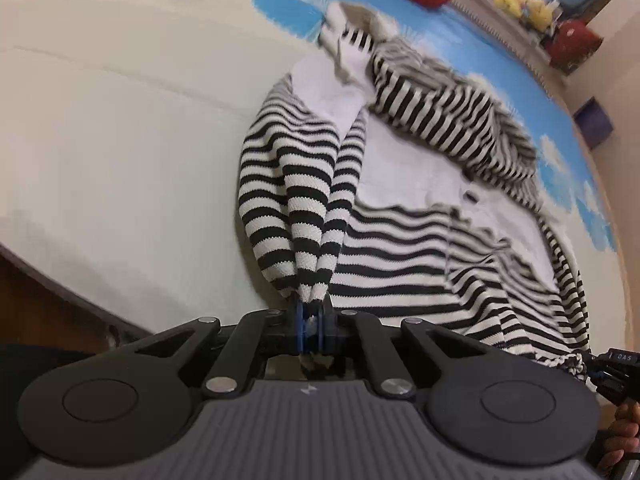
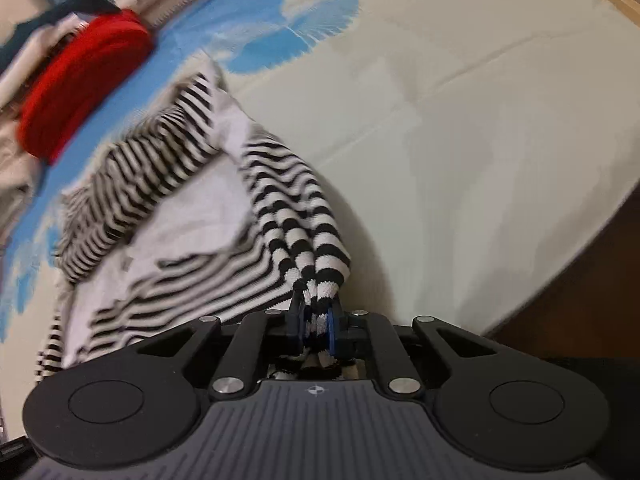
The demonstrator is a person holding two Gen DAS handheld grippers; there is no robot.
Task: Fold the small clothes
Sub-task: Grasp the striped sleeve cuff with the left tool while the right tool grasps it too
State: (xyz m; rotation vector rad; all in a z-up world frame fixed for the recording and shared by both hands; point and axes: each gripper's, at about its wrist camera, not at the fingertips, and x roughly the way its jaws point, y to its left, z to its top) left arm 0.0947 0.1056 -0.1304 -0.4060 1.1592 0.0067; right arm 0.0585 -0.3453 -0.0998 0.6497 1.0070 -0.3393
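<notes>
**Both my grippers pinched shut on cloth**

My left gripper (image 1: pixel 311 316) tilts steeply down, its blue-padded jaws drawn together on a bunched fold of the striped knit garment (image 1: pixel 400 256). My right gripper (image 2: pixel 316 318) is angled much the same, jaws clamped on another gathered edge of that garment. At the left view's lower right edge, my right hand (image 1: pixel 622 432) shows.

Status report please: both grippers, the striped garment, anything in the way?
Left gripper shut on striped garment. Right gripper shut on it too. Garment spread on bed sheet, near edge bunched. Red item beyond garment, apart.
</notes>
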